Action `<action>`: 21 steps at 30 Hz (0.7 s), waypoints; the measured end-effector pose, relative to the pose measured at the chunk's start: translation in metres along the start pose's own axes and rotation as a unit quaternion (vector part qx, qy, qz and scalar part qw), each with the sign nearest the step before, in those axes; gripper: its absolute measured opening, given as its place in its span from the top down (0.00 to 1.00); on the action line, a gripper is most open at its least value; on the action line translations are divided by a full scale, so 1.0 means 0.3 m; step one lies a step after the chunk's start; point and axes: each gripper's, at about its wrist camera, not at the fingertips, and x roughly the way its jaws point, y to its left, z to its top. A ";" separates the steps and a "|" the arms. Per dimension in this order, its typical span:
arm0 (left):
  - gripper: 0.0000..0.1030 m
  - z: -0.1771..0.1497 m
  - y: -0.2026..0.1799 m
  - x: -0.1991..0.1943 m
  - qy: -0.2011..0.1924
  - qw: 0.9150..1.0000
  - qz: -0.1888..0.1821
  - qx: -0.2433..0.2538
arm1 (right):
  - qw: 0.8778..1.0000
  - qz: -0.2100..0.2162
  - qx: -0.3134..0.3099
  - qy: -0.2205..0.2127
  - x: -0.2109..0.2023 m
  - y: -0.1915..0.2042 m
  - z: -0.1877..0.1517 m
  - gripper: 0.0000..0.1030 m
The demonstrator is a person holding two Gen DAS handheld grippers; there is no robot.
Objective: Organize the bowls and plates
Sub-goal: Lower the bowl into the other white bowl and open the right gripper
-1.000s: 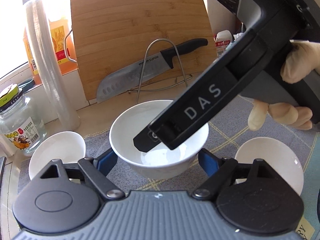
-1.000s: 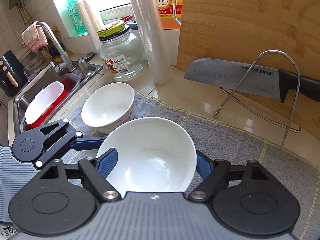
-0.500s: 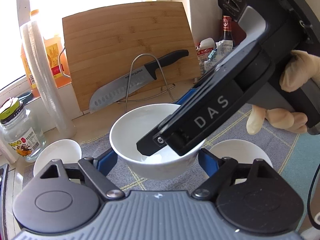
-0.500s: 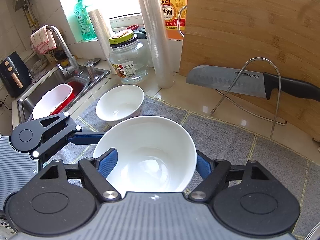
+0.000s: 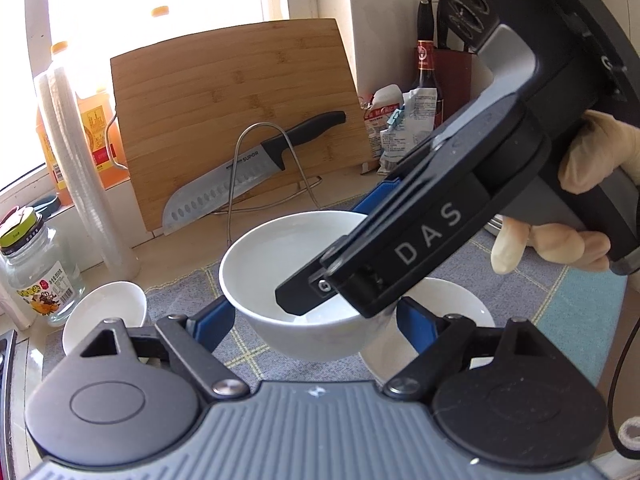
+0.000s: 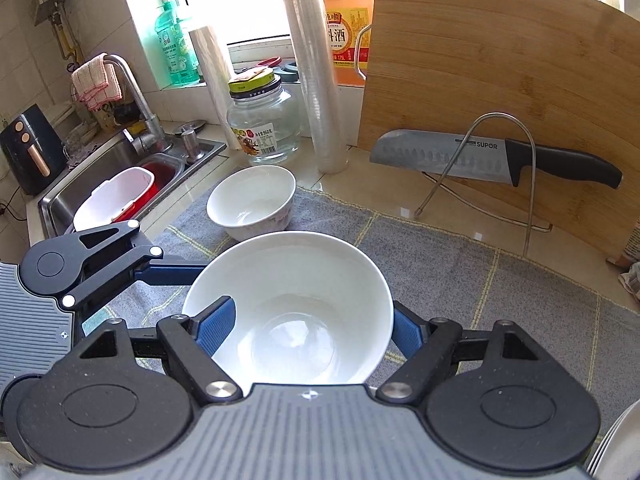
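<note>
My left gripper (image 5: 310,322) and right gripper (image 6: 308,326) both clamp the big white bowl (image 6: 292,304) across its sides, pads against the walls, held above the grey mat (image 6: 460,276). The bowl's mouth faces up, tipped slightly toward the right wrist camera; it's round, no long axis. Beyond the big bowl a smaller bowl (image 6: 252,202) sits upright on the mat. Under and right of it in the left view is another bowl (image 5: 452,300). Farthest: knife (image 6: 492,158) lying sideways against the cutting board (image 6: 500,88).
</note>
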 end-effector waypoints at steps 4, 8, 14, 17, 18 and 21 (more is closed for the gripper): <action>0.15 -0.002 -0.034 -0.012 -0.002 1.000 -0.009 0.006 | 1.000 -0.007 0.008 -0.003 -0.031 -0.005 -0.034 0.17; 0.15 -0.003 -0.069 -0.010 -0.001 1.000 -0.023 0.012 | 1.000 -0.017 0.017 -0.004 -0.064 -0.016 -0.070 0.17; 0.15 -0.008 -0.121 0.014 0.004 0.999 -0.044 0.021 | 0.999 -0.030 0.037 -0.001 -0.096 -0.048 -0.120 0.17; 0.15 -0.013 -0.142 0.030 0.009 0.998 -0.054 0.022 | 0.998 -0.035 0.044 0.002 -0.101 -0.064 -0.144 0.17; 0.15 -0.016 -0.148 0.038 0.011 0.998 -0.057 0.022 | 0.998 -0.037 0.047 0.002 -0.102 -0.069 -0.154 0.17; 0.15 -0.026 -0.163 0.058 0.019 0.998 -0.062 0.025 | 0.998 -0.037 0.058 0.001 -0.098 -0.085 -0.180 0.17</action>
